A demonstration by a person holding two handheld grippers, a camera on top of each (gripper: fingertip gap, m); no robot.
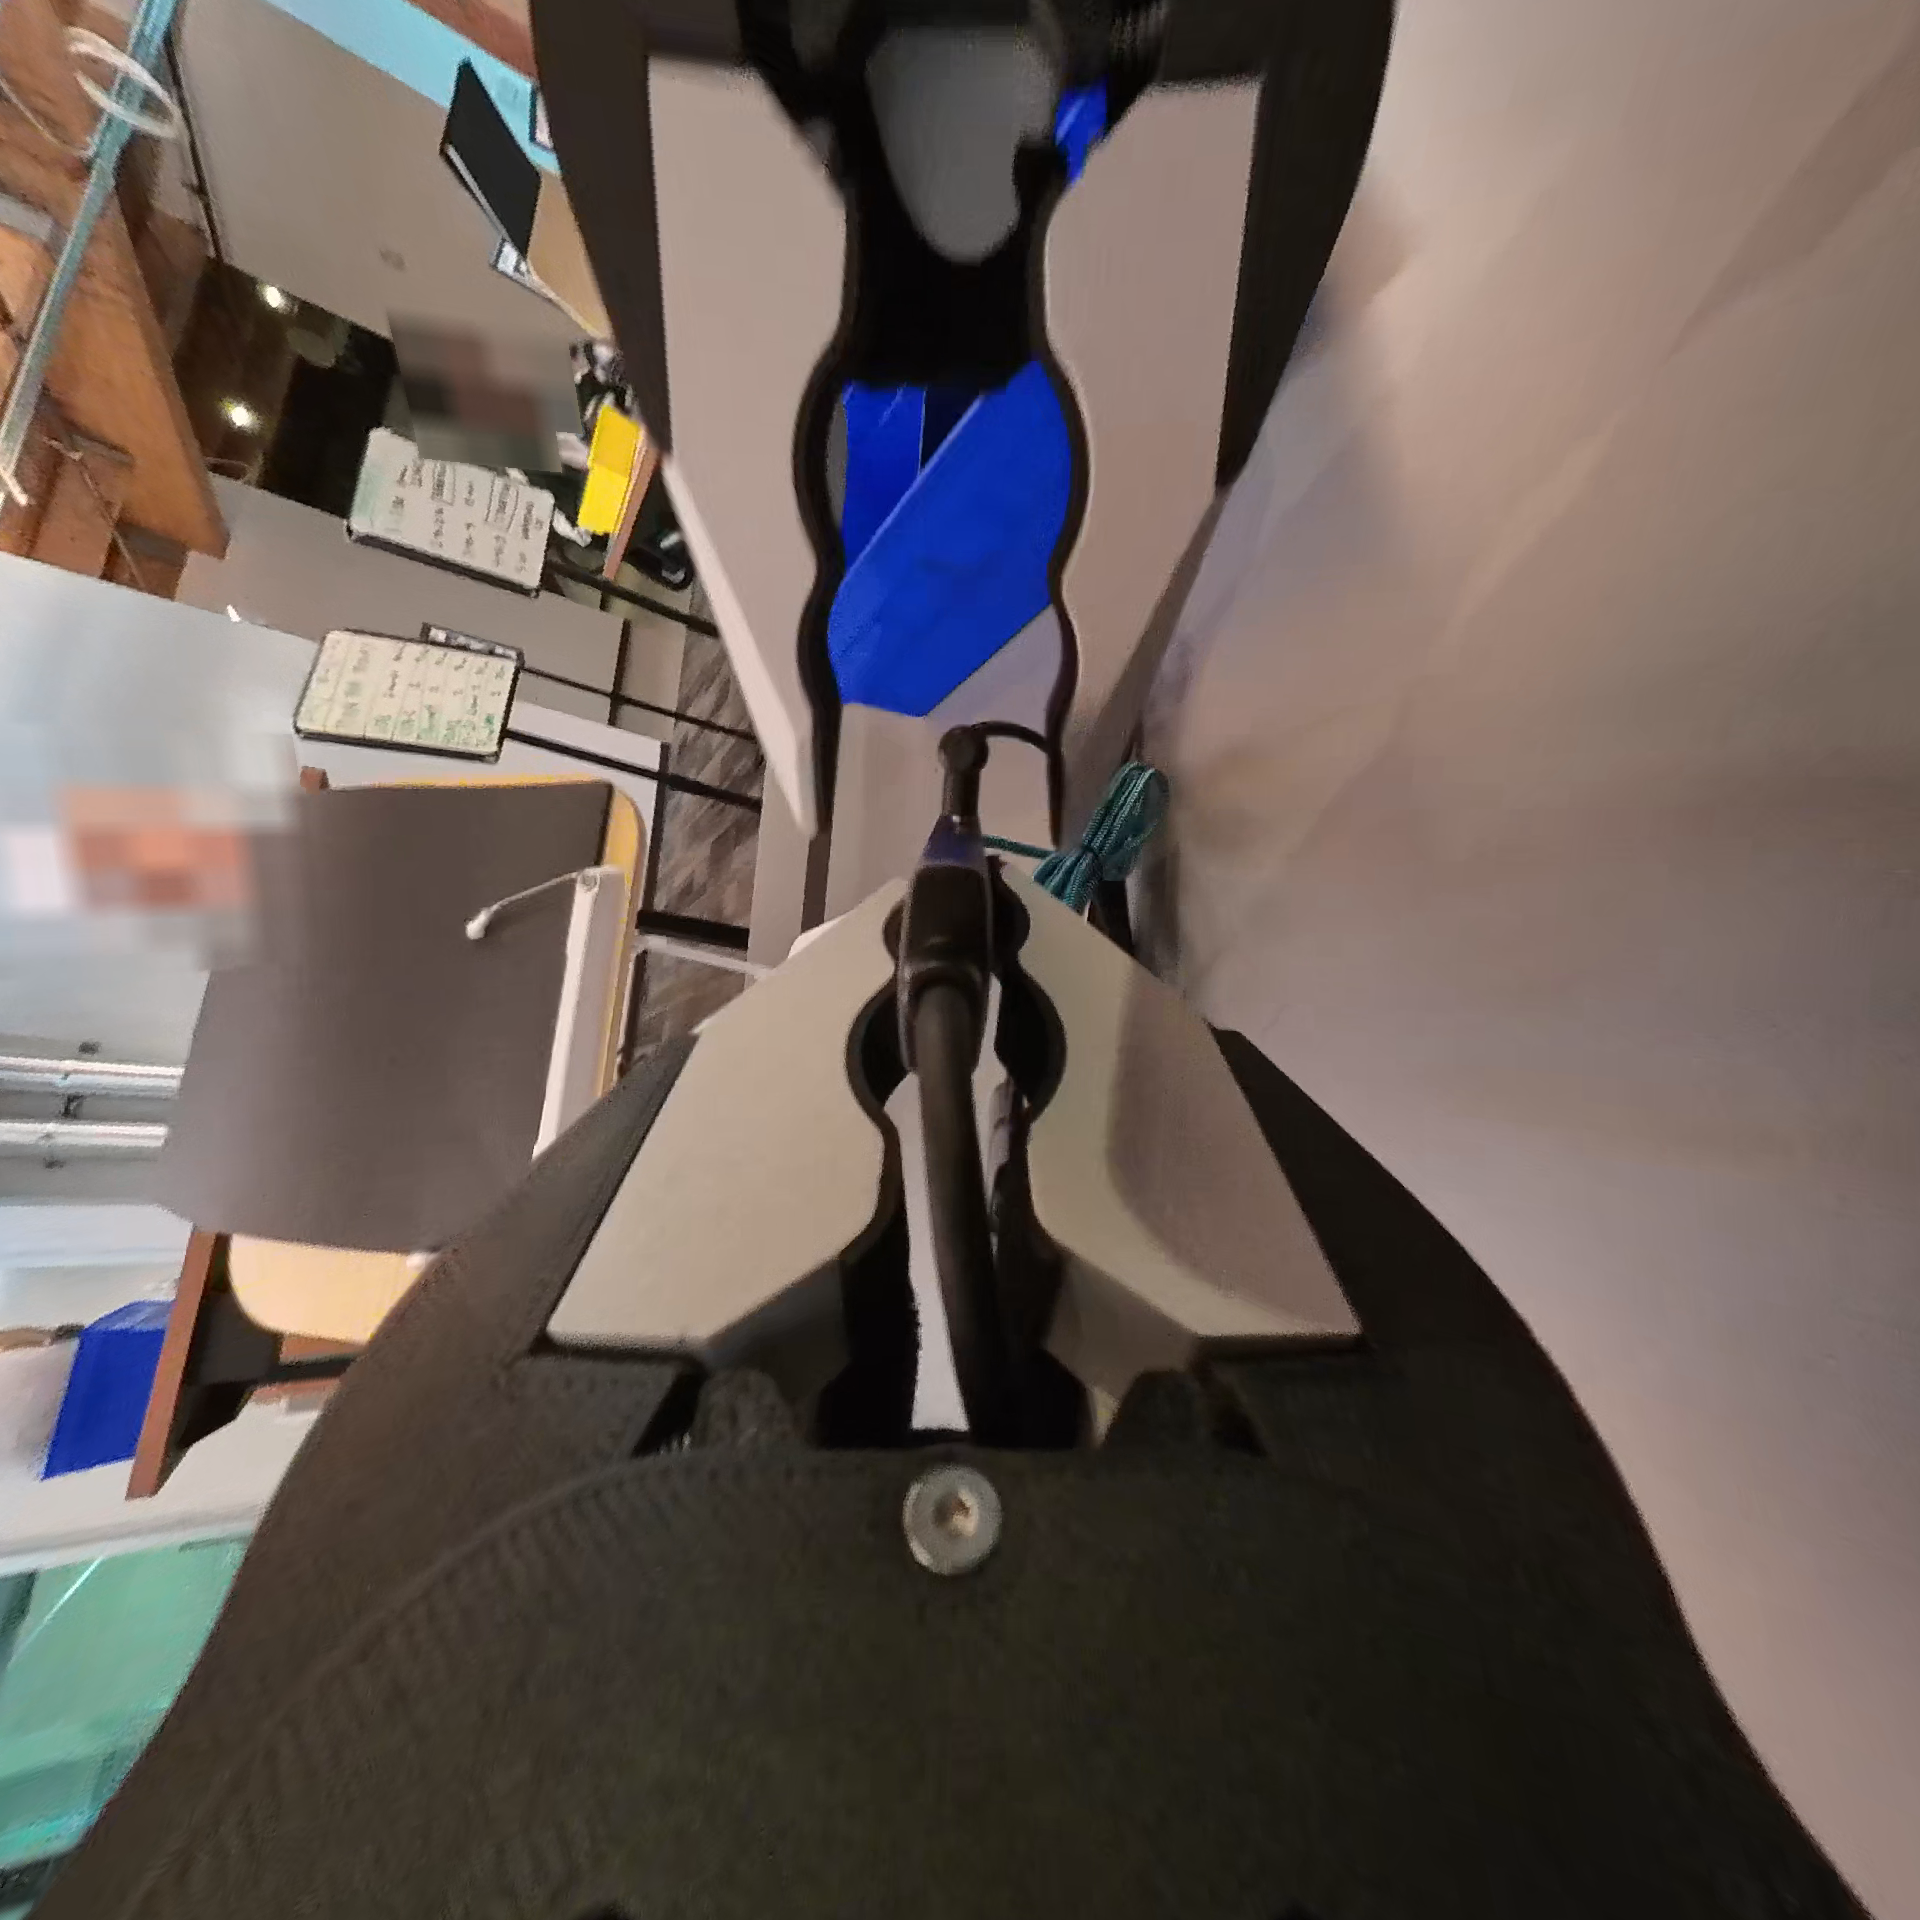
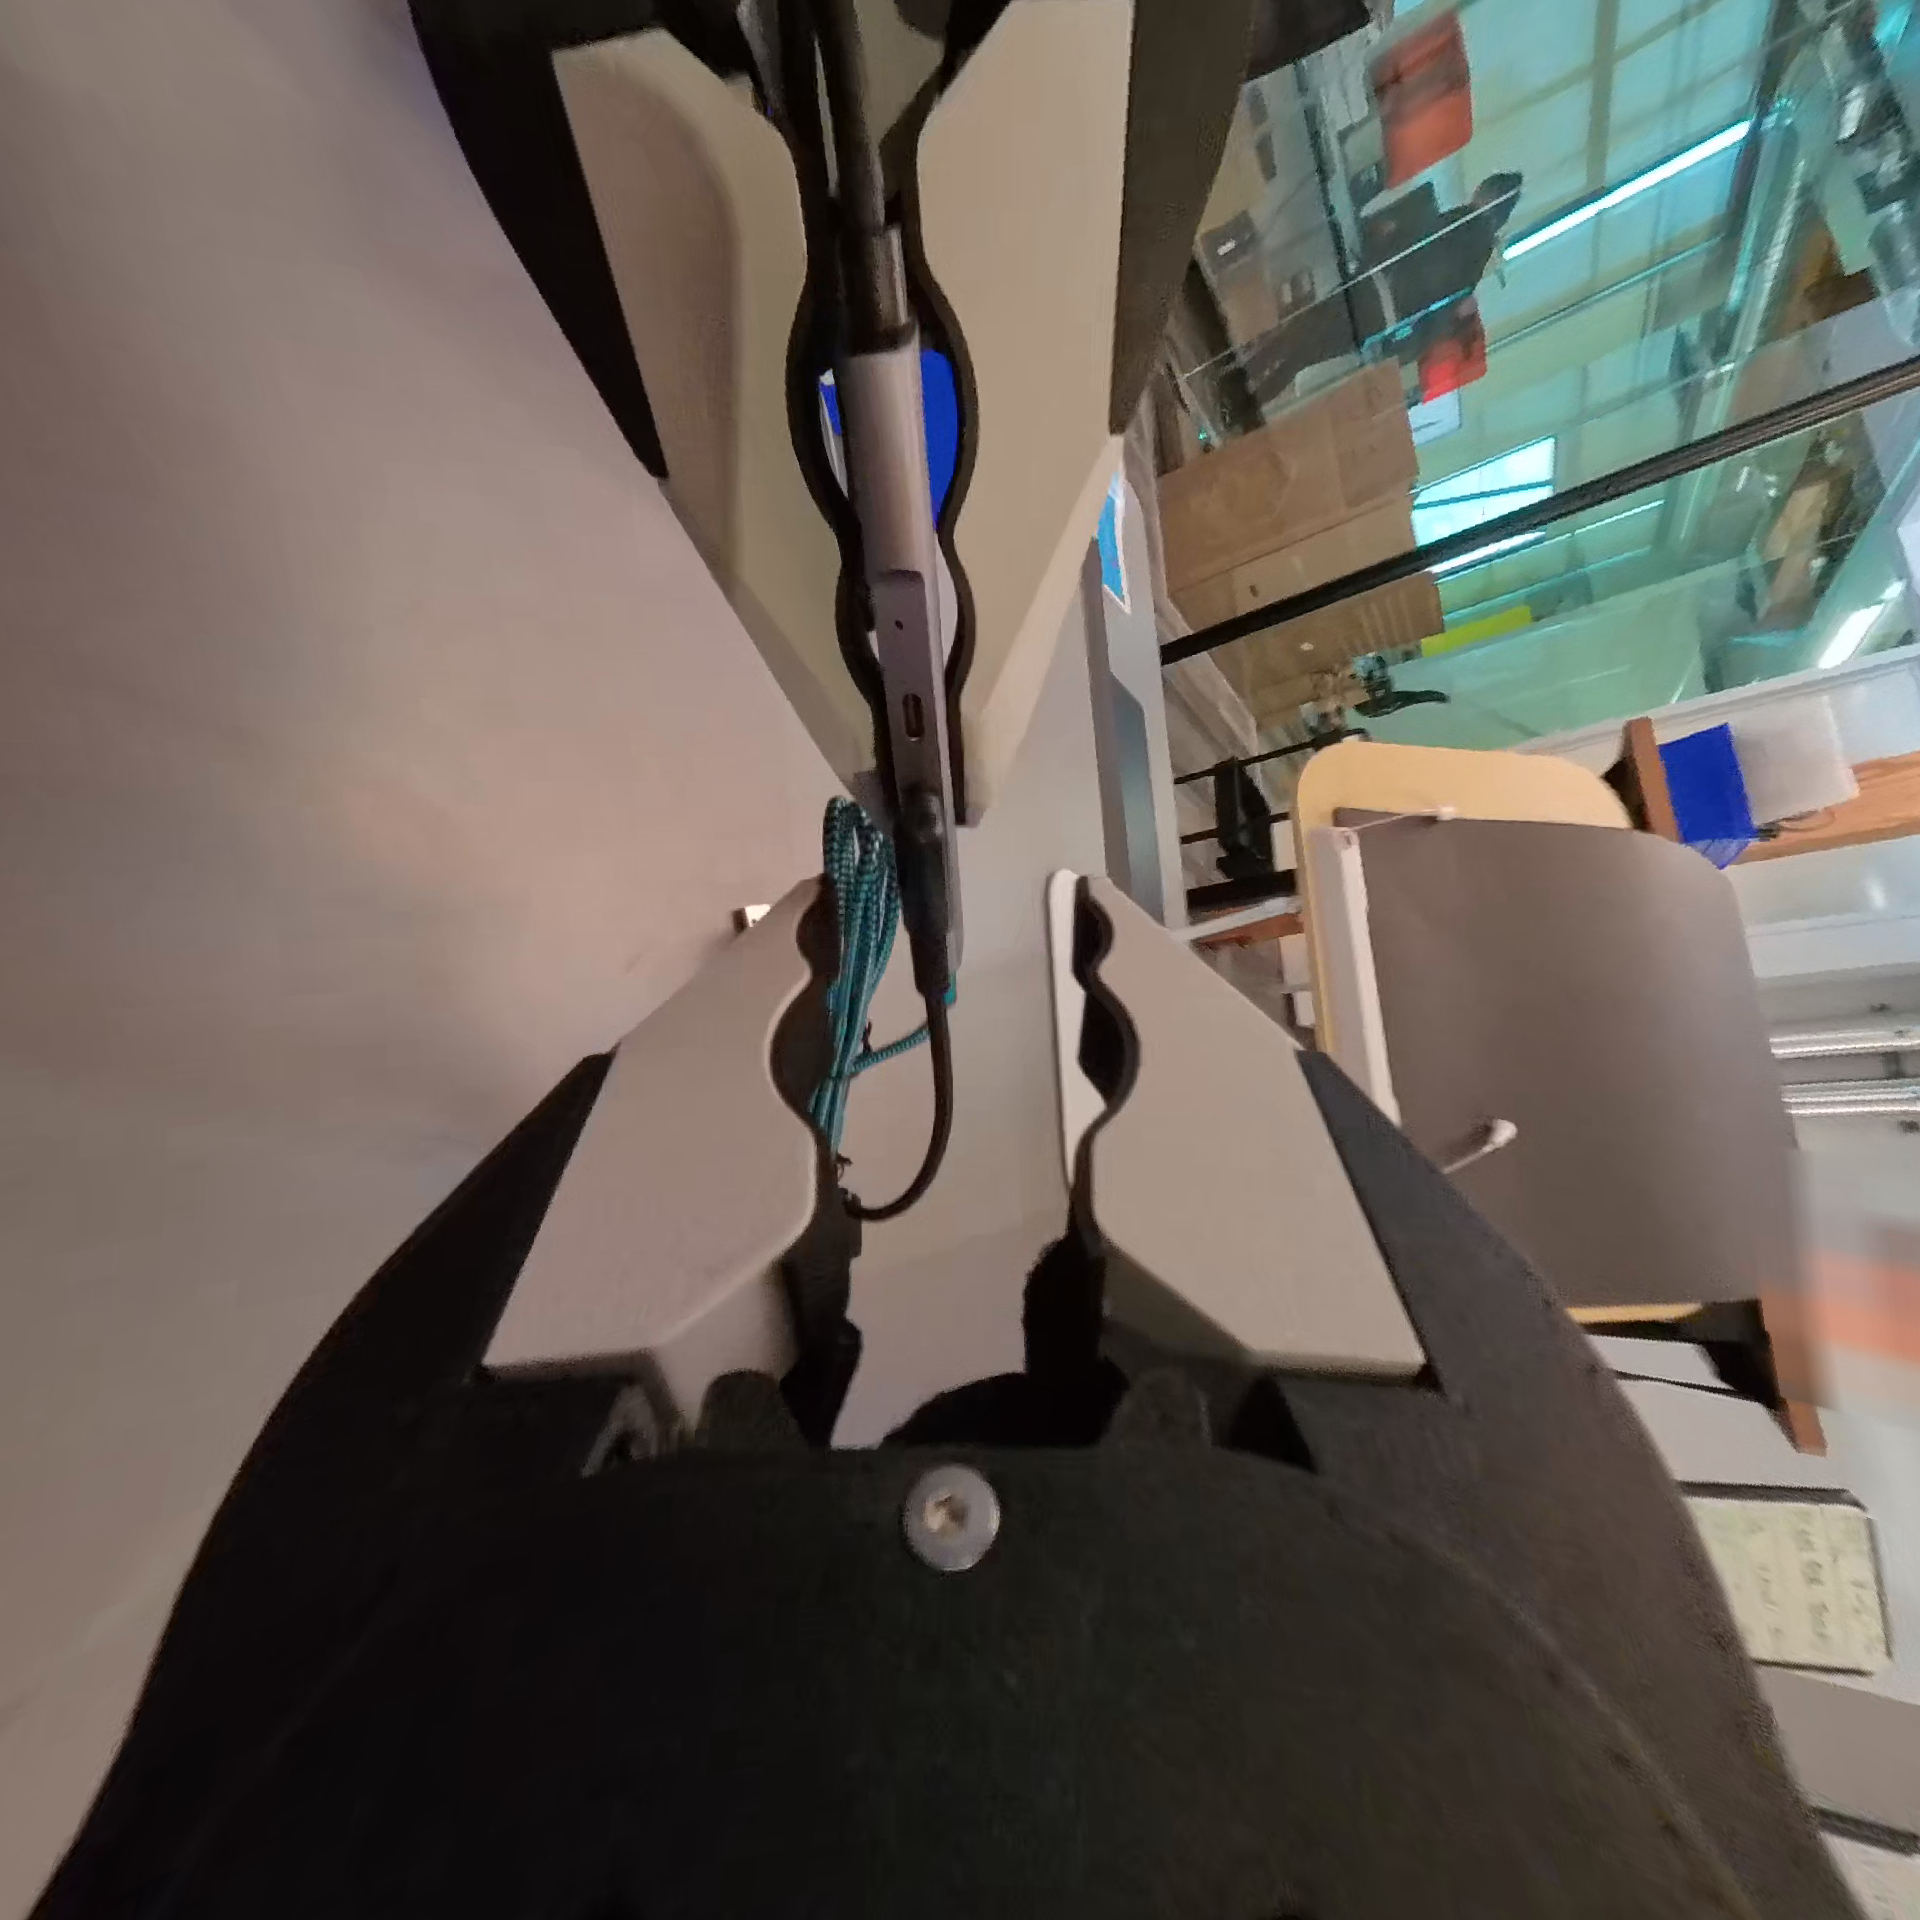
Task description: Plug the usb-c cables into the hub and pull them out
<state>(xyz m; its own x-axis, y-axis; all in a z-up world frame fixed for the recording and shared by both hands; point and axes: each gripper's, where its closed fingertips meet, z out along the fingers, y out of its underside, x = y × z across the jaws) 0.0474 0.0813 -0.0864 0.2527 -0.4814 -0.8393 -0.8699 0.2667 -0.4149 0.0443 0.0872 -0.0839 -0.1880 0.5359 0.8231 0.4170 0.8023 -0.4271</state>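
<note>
My left gripper [image 1: 961, 909] is shut on the slim grey hub [image 2: 896, 623], seen end-on in the left wrist view [image 1: 940, 940]. The hub's black lead [image 1: 951, 1143] runs back between the jaws. A black USB-C plug [image 2: 930, 862] sits in the hub's end and its thin black cable [image 2: 940, 1091] loops away. The plug also shows in the left wrist view [image 1: 958, 800]. My right gripper [image 2: 945, 894] faces the left one, open, its fingertips either side of the plug without touching. A teal braided cable [image 2: 857, 935] lies bunched beside the hub on the white table [image 2: 312, 623].
Past the table edge stand a dark-backed chair [image 2: 1558, 1039], stacked cardboard boxes [image 2: 1299, 540], a glass wall and a blue bin [image 2: 1704, 790]. In the left wrist view are standing whiteboards [image 1: 447, 509] and the same chair [image 1: 395, 997]. The grippers are tip to tip, or close to it.
</note>
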